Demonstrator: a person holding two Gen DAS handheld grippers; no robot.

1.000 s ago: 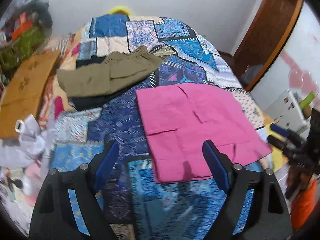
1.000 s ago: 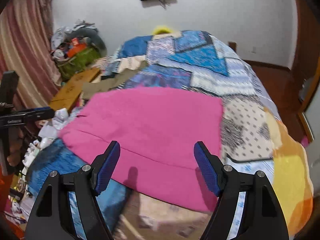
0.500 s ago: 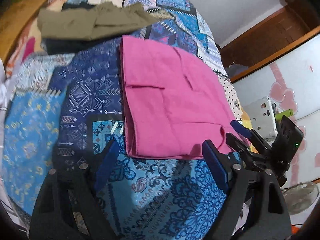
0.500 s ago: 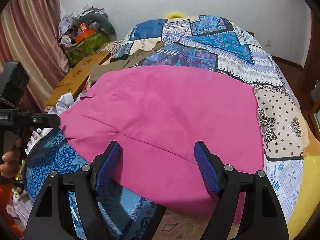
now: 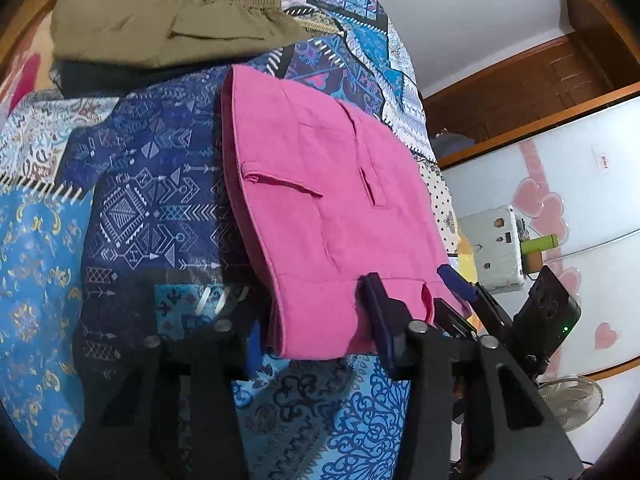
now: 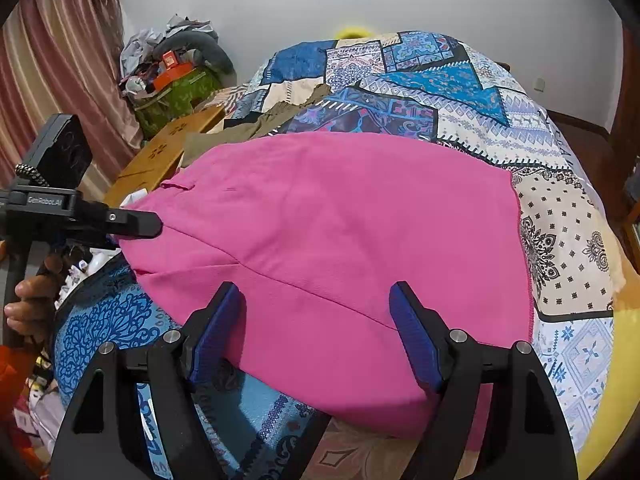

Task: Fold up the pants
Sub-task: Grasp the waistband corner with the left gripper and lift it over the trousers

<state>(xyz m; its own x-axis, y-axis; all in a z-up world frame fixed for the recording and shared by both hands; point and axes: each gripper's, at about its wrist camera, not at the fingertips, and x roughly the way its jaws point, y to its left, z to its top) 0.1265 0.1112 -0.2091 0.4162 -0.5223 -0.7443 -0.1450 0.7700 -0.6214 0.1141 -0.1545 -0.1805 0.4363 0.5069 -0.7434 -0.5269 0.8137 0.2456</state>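
Pink pants (image 5: 320, 208), already folded into a flat rectangle, are laid on the patchwork bedspread (image 5: 132, 200) with one short end at the near edge of the bed, so that this end can be reached from both sides at once. The left gripper (image 5: 316, 336) is positioned at the near left corner of the pants. Its jaws are closing, the corner of the fabric lies between them, and a firm pinch cannot yet be confirmed. The right gripper (image 6: 316, 336) is held over the near right part of the same end, jaws wide apart, nothing gripped, pads resting just above the cloth. This pairing is judged to prepare a lift of the near end for a further fold toward the far end.

An olive garment (image 5: 168, 36), also folded, is laid beyond the pants toward the far left of the bed, near them but apart in the left wrist view. It is judged not to obstruct a fold. A wooden board (image 6: 160, 156) and a pile of clutter (image 6: 172, 72) stand off the left edge of the bed. A white device (image 5: 492, 256) and a green cylinder (image 5: 540, 244) are set off the right edge. The bedspread beyond the far end of the pants is unoccupied.
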